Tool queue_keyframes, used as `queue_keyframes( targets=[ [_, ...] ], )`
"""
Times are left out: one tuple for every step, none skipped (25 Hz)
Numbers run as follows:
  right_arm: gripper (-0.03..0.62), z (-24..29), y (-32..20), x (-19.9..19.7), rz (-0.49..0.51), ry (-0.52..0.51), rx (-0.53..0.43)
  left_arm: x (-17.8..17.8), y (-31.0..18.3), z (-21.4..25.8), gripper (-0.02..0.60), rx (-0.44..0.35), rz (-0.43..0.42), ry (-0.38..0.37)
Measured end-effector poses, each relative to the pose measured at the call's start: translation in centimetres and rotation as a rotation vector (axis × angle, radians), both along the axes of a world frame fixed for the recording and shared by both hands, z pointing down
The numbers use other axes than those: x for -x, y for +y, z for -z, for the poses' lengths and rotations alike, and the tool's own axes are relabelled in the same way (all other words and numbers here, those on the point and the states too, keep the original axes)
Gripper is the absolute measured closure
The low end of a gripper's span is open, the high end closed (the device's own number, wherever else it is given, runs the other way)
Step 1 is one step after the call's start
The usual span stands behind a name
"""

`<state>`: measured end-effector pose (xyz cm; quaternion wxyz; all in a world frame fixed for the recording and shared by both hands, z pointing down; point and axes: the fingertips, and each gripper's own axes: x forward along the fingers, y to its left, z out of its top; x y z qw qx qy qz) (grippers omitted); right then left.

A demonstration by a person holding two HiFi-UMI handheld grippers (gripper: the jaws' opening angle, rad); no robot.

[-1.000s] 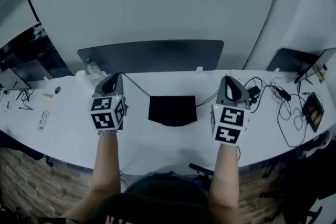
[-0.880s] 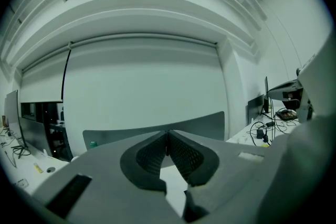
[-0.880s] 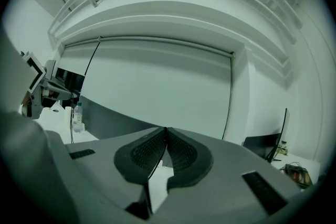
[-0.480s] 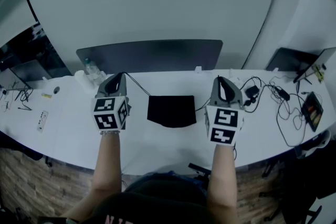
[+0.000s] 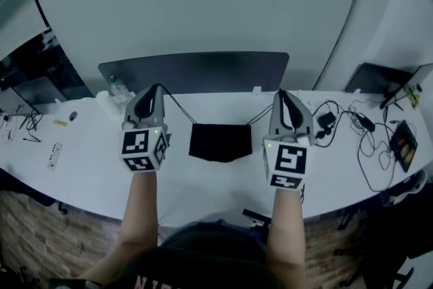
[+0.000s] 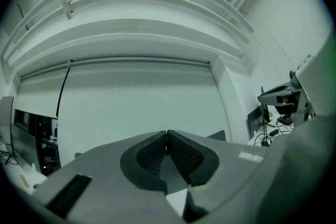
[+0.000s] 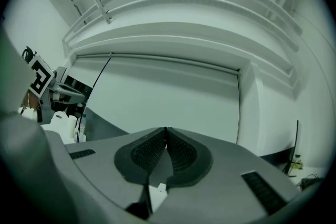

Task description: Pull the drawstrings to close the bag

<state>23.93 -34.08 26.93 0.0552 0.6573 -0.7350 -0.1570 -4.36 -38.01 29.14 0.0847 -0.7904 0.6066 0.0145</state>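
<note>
On the white table [image 5: 81, 166], the left gripper [image 5: 157, 86] is clamped on the left drawstring [image 5: 179, 107] and the right gripper [image 5: 281, 93] on the right drawstring [image 5: 260, 116]. The black drawstring bag [image 5: 220, 142] is laid flat between them, equally near both, with its mouth edge turned away. Its long axis runs across the table, and the cords are stretched outward from its far corners.

Head view steeply down over white table [image 5: 203, 179], both gripper views close behind jaws, facing shared wall [image 6: 136, 97]

Looked like an office/lab: long white desk [image 5: 84, 162], divider panel [image 5: 196, 71] at 12 o'clock, cables [image 5: 369, 145] at 3, monitors [image 5: 30, 88] at 9
</note>
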Motion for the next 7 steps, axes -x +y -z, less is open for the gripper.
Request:
queue_keyframes(
  targets=[
    [0.586, 0.4, 0.1, 0.1, 0.009, 0.0, -0.025, 0.0, 0.2, 0.5, 0.569, -0.031, -0.003, 0.001],
    [0.588, 0.7, 0.1, 0.2, 0.016, -0.002, -0.048, -0.1, 0.3, 1.0, 0.569, -0.061, -0.006, 0.002],
    [0.588, 1.0, 0.2, 0.2, 0.021, -0.004, -0.067, -0.1, 0.5, 1.4, 0.569, -0.087, -0.011, 0.003],
    [0.588, 1.2, 0.1, 0.3, 0.025, -0.005, -0.081, -0.2, 0.6, 1.7, 0.569, -0.11, -0.016, 0.004],
    [0.588, 1.4, 0.1, 0.4, 0.029, -0.004, -0.093, -0.2, 0.7, 2.0, 0.569, -0.131, -0.02, 0.005],
    [0.588, 1.5, 0.1, 0.5, 0.031, -0.003, -0.102, -0.2, 0.8, 2.3, 0.569, -0.149, -0.024, 0.005],
    [0.588, 1.7, 0.1, 0.5, 0.034, -0.003, -0.11, -0.2, 0.9, 2.6, 0.569, -0.167, -0.027, 0.005]
  ],
)
